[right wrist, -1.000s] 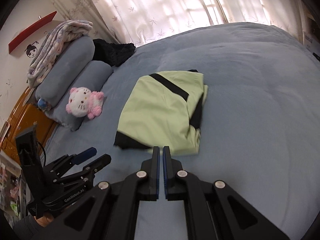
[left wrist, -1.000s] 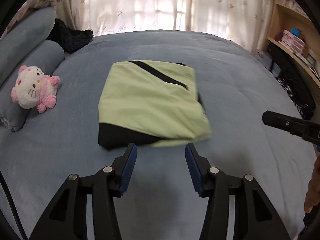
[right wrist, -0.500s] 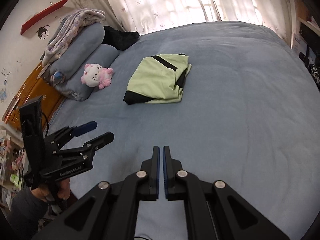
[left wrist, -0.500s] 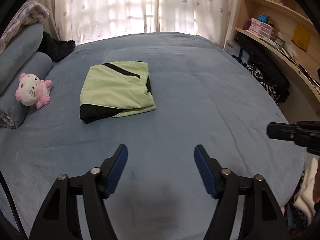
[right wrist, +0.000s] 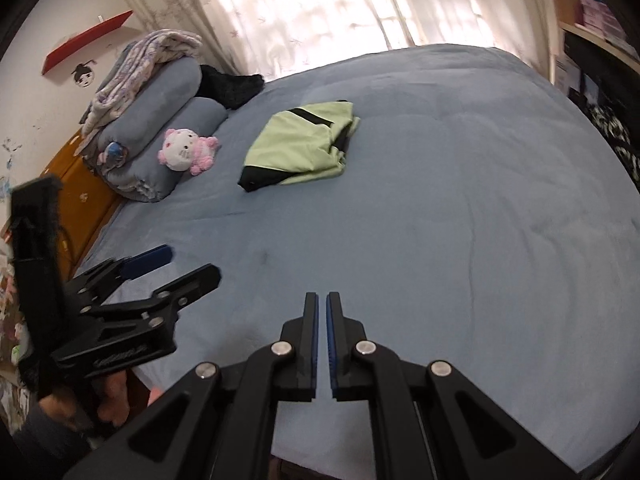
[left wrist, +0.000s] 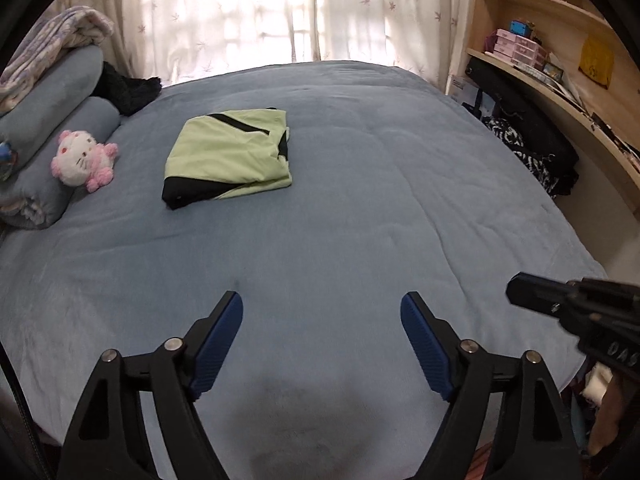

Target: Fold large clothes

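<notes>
A light green garment with black trim (left wrist: 230, 156) lies folded into a flat rectangle on the blue bed (left wrist: 360, 220), toward the far left. It also shows in the right wrist view (right wrist: 300, 146). My left gripper (left wrist: 322, 312) is open and empty, hovering over the near part of the bed, far from the garment. It also shows in the right wrist view (right wrist: 176, 268) at the left. My right gripper (right wrist: 322, 300) is shut and empty, above the near edge of the bed. Its tip also shows in the left wrist view (left wrist: 520, 290) at the right.
A pink and white plush cat (left wrist: 82, 160) leans on grey bolster pillows (left wrist: 52, 136) at the left. A black cloth (left wrist: 128, 90) lies by the curtains. A wooden shelf unit (left wrist: 560, 64) and dark bags (left wrist: 528, 152) stand at the right of the bed.
Both grippers have pulled back from the folded garment toward the near edge of the bed. The left gripper's jaws have opened wider. The garment lies where it was.
</notes>
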`<state>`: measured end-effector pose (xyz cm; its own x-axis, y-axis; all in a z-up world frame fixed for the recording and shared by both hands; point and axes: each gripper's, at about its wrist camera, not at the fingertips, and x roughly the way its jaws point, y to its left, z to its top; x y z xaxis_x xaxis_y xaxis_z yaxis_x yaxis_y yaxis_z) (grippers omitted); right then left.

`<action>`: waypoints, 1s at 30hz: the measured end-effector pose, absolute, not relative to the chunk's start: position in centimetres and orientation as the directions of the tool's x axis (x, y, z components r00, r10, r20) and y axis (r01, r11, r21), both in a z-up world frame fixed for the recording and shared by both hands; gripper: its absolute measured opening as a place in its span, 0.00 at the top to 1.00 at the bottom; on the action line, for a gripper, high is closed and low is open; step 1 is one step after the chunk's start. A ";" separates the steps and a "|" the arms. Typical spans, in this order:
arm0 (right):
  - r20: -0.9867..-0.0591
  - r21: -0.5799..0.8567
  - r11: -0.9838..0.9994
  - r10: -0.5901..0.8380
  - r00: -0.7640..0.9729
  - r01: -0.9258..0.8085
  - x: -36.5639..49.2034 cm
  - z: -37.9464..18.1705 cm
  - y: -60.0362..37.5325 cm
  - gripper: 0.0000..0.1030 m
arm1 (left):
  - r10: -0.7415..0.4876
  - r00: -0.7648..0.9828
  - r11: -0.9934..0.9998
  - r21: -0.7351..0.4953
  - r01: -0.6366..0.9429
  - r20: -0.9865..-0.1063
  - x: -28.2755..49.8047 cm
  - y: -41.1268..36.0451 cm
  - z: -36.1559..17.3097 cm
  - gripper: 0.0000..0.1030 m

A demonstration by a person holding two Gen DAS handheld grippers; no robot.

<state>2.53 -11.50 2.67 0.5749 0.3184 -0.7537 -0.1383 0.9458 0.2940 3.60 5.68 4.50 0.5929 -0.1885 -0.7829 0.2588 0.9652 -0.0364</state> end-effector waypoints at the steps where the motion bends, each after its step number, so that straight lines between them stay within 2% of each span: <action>1: -0.757 0.288 0.950 0.304 0.578 -0.123 2.1 2.2 -11.5 0.94 | -0.180 0.597 0.969 -0.036 0.245 -0.782 2.9 5.5 4.4 0.22; 6: -0.746 0.317 0.945 0.302 0.594 -0.082 0.2 0.7 -11.6 0.69 | -0.150 0.618 0.981 -0.038 0.191 -0.772 0.4 4.9 4.0 0.20; 7: -0.745 0.320 0.944 0.301 0.596 -0.077 0.0 0.5 -11.6 0.68 | -0.148 0.617 0.982 -0.043 0.182 -0.773 0.0 4.8 3.9 0.19; 30: -0.727 0.262 0.964 0.224 0.649 -0.039 -2.3 -0.1 -11.4 0.66 | -0.077 0.601 0.995 -0.018 0.103 -0.796 -1.9 4.1 2.2 0.18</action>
